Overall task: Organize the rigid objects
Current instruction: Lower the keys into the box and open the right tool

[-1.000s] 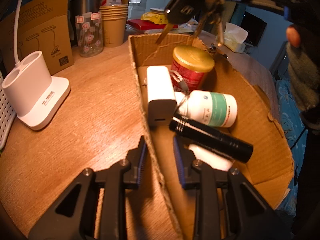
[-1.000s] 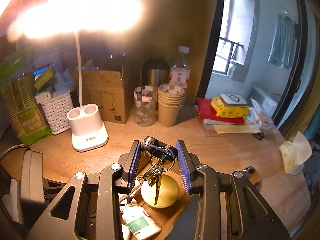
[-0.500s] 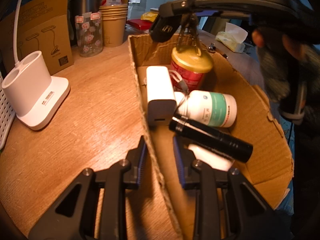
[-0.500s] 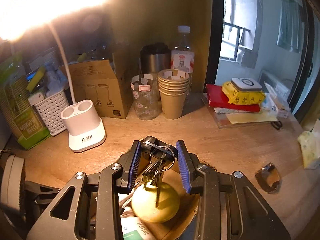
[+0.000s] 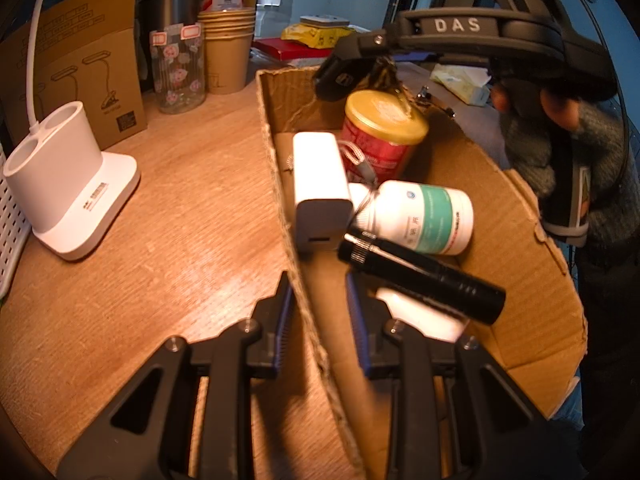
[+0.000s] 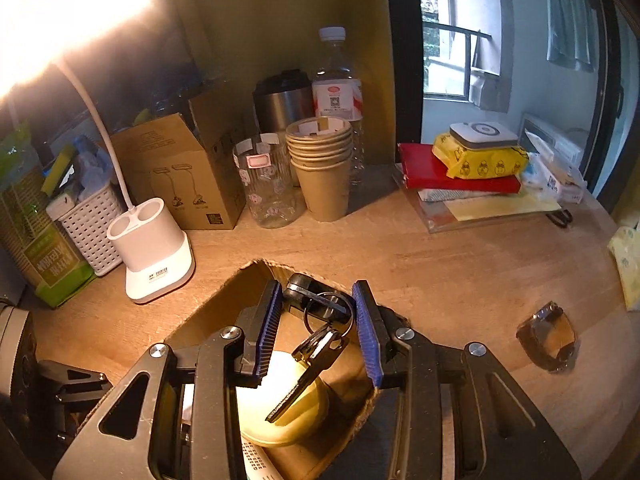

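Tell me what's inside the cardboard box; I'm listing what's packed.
Inside the cardboard box: gold-lidded can, white power bank, white bottle, black flashlight. A white item beneath the flashlight is mostly covered.

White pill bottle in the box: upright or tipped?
Tipped. The white pill bottle lies on its side in the cardboard box, between the red can and the black flashlight.
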The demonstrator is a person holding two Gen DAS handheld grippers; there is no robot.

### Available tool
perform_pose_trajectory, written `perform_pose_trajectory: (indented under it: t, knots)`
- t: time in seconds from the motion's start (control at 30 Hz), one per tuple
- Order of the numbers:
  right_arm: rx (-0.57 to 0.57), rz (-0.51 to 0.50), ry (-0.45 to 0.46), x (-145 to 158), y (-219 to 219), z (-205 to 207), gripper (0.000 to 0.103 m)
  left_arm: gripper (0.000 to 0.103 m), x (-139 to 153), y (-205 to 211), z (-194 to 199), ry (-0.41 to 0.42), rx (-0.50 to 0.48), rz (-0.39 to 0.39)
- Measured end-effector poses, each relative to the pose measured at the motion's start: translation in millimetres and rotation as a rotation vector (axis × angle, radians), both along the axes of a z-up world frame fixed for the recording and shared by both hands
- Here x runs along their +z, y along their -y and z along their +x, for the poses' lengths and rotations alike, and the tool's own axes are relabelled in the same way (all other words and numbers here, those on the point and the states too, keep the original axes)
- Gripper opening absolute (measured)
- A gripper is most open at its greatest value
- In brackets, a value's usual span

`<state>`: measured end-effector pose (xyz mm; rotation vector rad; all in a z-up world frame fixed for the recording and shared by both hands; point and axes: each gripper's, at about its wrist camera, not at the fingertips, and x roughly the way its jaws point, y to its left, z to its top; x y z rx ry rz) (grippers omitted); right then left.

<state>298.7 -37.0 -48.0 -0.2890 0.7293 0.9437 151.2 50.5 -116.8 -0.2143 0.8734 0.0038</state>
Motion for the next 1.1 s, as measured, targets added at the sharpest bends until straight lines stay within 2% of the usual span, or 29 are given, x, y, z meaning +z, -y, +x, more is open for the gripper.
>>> perform_pose_trajectory:
  t: [0.27, 1.1]
  knots:
    - [-0.065, -0.013, -0.015, -11.3, 16.2, 9.0, 0.042, 0.028, 0.1, -0.2, -0.2, 0.001, -0.001, 0.001]
    - [-0.094, 0.007, -0.010, -8.8, 34.9, 1.1, 0.043, 0.028, 0.0, 1.1, 0.4, 0.001, -0.001, 0.003]
